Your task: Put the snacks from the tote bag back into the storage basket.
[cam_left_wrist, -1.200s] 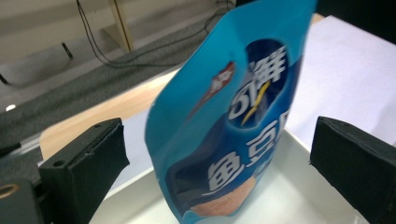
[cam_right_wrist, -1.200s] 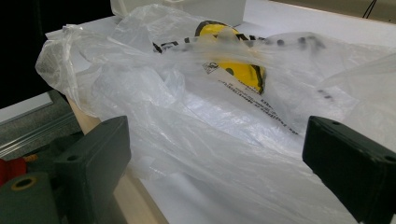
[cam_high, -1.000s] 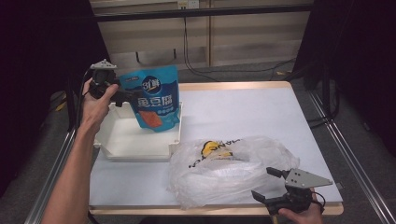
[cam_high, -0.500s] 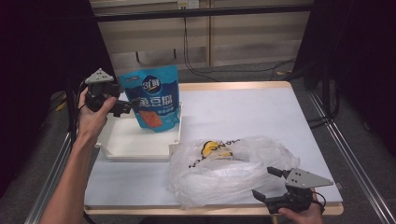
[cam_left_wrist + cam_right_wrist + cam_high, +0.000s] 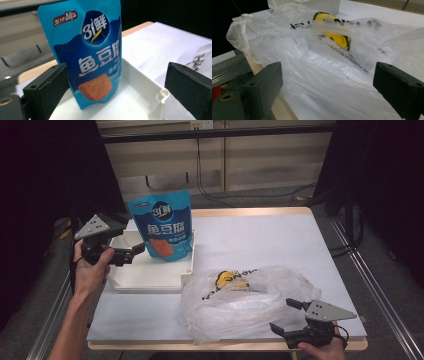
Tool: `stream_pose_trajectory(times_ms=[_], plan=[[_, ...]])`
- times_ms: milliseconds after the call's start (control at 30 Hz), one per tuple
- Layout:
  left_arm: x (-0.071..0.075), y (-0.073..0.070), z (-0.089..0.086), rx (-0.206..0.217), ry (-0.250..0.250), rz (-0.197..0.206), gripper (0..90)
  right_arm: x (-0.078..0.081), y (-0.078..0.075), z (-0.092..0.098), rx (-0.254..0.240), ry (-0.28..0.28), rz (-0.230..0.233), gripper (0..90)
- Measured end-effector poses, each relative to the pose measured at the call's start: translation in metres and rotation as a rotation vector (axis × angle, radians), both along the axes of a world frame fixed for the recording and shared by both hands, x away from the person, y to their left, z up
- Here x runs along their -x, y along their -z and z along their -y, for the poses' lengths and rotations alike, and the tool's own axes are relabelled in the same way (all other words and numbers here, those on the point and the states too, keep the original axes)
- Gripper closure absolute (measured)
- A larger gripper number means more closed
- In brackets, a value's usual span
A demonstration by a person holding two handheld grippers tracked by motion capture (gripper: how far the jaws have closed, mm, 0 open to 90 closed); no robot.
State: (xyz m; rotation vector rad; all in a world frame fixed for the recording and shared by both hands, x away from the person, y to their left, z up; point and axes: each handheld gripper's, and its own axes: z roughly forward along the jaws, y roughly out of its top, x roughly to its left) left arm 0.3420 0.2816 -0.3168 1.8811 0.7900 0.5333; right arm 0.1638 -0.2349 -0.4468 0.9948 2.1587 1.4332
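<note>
A blue snack pouch (image 5: 162, 225) with white lettering stands upright in a white tray (image 5: 145, 282), leaning at its far right corner. My left gripper (image 5: 134, 254) is held just left of the pouch, open and apart from it. In the left gripper view the pouch (image 5: 90, 55) stands beyond the two wide-spread jaws, above the tray wall (image 5: 145, 82). A crumpled clear plastic bag (image 5: 240, 295) with a yellow and black print lies at the table's front. My right gripper (image 5: 282, 315) is open at its front right edge. The right gripper view has the bag (image 5: 317, 57) lying ahead of the spread jaws.
The white tabletop (image 5: 260, 240) has a wooden rim, and its right and far parts are bare. Metal rails (image 5: 370, 285) run along both sides. Cables hang at the back wall. The person's left forearm (image 5: 75, 320) comes in along the table's left edge.
My left gripper has drawn back left and toward the person, away from the pouch. The pouch has come down and now stands by itself in the tray. The right gripper has held still.
</note>
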Motion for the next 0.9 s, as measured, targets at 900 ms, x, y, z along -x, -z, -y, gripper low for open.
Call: stream_pose_trajectory(times_ms=[900], plan=[[0.097, 0.074, -0.016, -0.011, -0.080, -0.037, 3.5, 0.002, -0.001, 0.002, -0.002, 0.017, 0.009, 9.2]])
